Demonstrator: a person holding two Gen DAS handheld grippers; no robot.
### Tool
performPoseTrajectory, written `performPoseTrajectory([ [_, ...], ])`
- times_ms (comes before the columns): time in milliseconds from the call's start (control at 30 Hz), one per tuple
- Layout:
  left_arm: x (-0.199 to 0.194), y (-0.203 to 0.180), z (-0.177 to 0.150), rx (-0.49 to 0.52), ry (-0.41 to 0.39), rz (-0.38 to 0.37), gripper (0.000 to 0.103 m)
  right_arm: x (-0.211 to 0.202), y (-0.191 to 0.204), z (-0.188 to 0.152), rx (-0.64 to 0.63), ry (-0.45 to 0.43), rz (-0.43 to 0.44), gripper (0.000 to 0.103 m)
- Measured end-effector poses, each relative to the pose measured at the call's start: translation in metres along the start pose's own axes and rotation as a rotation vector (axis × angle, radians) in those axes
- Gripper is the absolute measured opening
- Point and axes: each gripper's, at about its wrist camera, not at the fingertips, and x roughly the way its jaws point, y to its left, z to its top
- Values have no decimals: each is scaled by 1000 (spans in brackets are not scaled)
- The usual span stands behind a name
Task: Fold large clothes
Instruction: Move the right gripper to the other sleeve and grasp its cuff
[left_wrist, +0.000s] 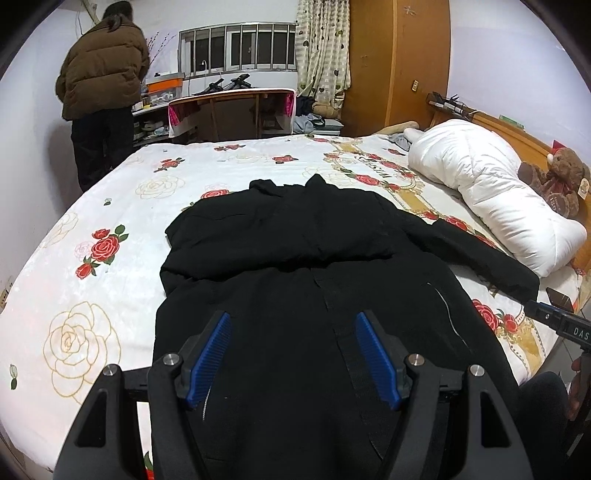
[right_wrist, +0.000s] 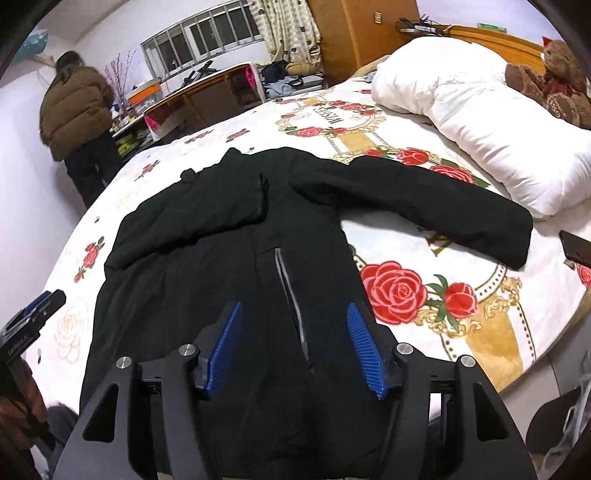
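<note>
We are in a home bedroom. A wide bed (left_wrist: 110, 206) with a rose-print cover fills the room, a white duvet (left_wrist: 480, 184) bundled at its right beside a brown teddy bear (left_wrist: 557, 181) against the wooden headboard (left_wrist: 517, 133). Far off we see a barred window (left_wrist: 236, 48), a heart-print curtain (left_wrist: 323, 48), a tall wooden wardrobe (left_wrist: 399, 55) and a cluttered desk (left_wrist: 229, 107), with a person in a brown puffer jacket (left_wrist: 101, 70) standing at the far left.
</note>
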Motion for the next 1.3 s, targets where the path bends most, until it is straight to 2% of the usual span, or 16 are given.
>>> performPoseTrajectory([
  [467, 30, -11, 10, 13, 29, -9, 72, 20, -42, 14, 71, 8, -64, 59],
  [700, 52, -19, 24, 35, 28, -18, 72, 41, -78, 26, 165, 13, -110, 60],
  [967, 82, -24, 43, 43, 28, -19, 72, 68, -121, 40, 283, 11, -156, 65],
  [1067, 92, -24, 49, 40, 28, -18, 72, 80, -136, 44, 340, 12, -165, 71],
  [1300, 118, -23, 60, 40, 28, -10, 72, 103, -167, 47, 435, 16, -202, 71],
])
